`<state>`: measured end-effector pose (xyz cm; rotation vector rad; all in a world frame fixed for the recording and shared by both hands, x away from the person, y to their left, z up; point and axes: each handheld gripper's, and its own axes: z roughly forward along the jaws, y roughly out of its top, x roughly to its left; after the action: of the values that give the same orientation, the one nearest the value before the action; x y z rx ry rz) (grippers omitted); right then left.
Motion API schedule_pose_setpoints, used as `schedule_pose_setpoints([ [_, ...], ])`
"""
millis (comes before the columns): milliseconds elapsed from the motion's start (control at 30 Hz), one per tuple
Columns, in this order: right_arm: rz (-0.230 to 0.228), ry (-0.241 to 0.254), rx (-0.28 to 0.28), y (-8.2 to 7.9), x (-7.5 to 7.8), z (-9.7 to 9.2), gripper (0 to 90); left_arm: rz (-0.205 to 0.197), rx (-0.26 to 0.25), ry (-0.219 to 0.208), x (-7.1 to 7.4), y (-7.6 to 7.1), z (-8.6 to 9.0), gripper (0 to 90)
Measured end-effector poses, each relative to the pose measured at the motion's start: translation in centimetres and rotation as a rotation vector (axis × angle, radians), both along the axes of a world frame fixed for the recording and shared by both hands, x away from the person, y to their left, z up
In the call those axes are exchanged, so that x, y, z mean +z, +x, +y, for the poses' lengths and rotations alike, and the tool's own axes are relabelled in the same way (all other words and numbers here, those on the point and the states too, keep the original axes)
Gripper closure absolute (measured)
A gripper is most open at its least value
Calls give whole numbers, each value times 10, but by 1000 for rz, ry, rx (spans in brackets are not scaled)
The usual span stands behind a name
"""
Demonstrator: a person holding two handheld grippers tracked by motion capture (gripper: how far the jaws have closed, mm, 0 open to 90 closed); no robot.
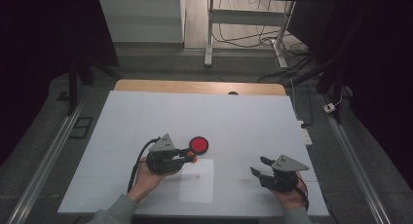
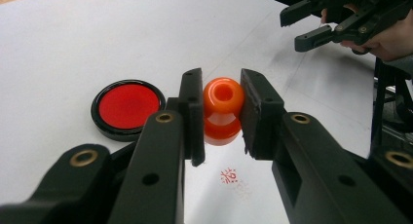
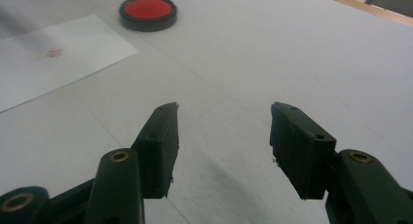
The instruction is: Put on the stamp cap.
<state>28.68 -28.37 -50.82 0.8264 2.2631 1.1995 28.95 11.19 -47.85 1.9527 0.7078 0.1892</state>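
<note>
A white sheet covers most of the table, whose bare wood edge shows as a strip at 12 o'clock. The room around it is dim: grey floor, metal rails down both sides, and desk legs with loose cables beyond the far edge. A smaller paper lies on the sheet near the front, bearing a small red mark. The left gripper sits at 9 o'clock of the paper's top edge, its jaws pinching an orange stamp from both sides, held above the paper. Just at 1 o'clock from the stamp rests a round ink pad, red in a black rim, flat on the sheet. The right gripper hovers well apart at 3 o'clock of the paper, its jaws spread with nothing between them, only bare sheet under them.
</note>
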Motion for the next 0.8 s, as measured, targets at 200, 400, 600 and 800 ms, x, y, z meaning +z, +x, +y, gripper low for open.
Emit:
schedule_pose_setpoints([
  [200,-1,16,-40,3,-1,-10,433,6,3,1,0,1,2,720],
  [400,0,12,-31,4,-2,-8,435,5,20,-7,1,3,7,720],
  [600,5,11,-33,4,-3,-8,433,7,49,-31,3,7,17,719],
  [800,3,19,-31,5,-3,-9,433,4,81,-44,5,13,26,719],
])
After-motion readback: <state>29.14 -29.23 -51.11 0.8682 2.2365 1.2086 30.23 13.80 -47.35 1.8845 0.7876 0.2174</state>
